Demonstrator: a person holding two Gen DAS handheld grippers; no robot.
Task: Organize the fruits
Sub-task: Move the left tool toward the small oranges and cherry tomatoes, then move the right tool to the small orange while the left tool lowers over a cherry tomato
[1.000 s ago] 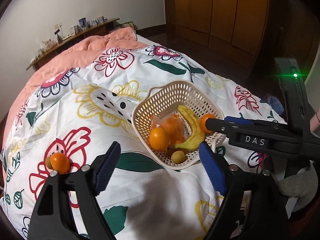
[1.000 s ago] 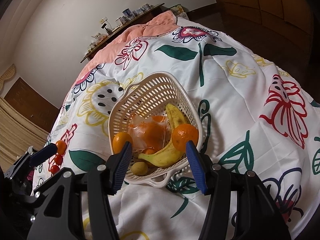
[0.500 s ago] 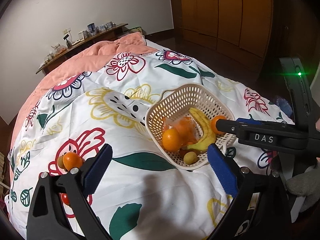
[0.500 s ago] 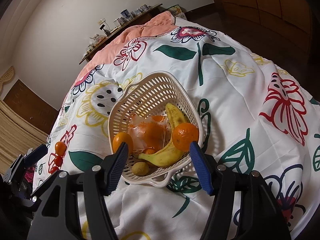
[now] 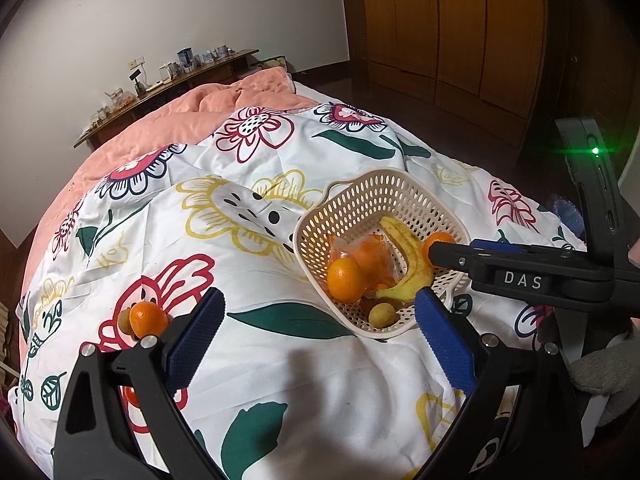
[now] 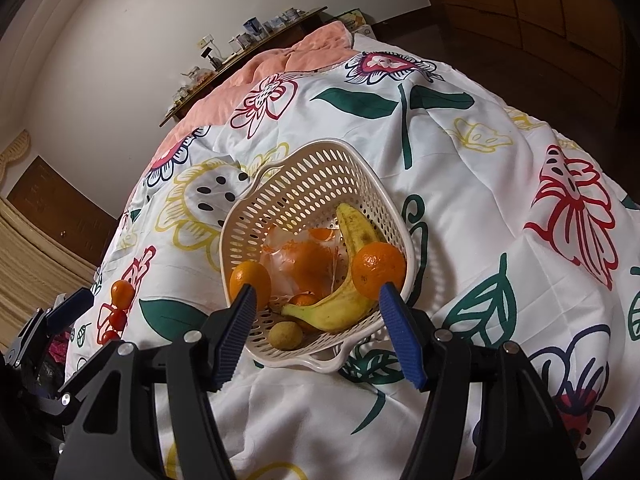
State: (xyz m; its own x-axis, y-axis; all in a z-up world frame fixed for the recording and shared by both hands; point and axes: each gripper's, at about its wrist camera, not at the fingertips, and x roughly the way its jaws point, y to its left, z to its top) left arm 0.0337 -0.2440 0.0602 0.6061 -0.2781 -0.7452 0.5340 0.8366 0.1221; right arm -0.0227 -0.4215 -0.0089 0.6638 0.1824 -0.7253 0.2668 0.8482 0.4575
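2 views covered the scene. From the left wrist, the left gripper (image 5: 316, 330) hung above the flowered quilt (image 5: 256, 344) on the bed, its blue-padded fingers (image 5: 192, 338) spread wide with nothing between them. A cream perforated basket (image 5: 356, 204) sat on the quilt ahead and to the right, holding a banana (image 5: 408, 264), an orange (image 5: 346, 280) at its near left side, a plastic bag of oranges (image 5: 370, 252) in the middle and a small yellow-green fruit (image 5: 382, 314) by the near rim. 1 more orange (image 5: 438, 238) lay at the far right of the basket, partly hidden behind the black body of the right gripper (image 5: 520, 272), which reached in from the right. Well apart from the basket, at the left, a loose orange (image 5: 148, 318) rested on the quilt with a greenish fruit touching it behind.

From the right wrist, the right gripper (image 6: 318, 334) was poised just over the basket's (image 6: 304, 176) near rim, fingers (image 6: 236, 332) spread and empty. Between them showed the banana (image 6: 340, 308), the small yellow-green fruit (image 6: 284, 334), the bagged oranges (image 6: 308, 260), 1 orange (image 6: 250, 280) on the left and 1 orange (image 6: 378, 274) on the right, leaning on the banana. Far left, the loose orange (image 6: 122, 292) lay on the quilt (image 6: 480, 208) above 2 small red fruits (image 6: 116, 318), near the left gripper's finger (image 6: 70, 308).
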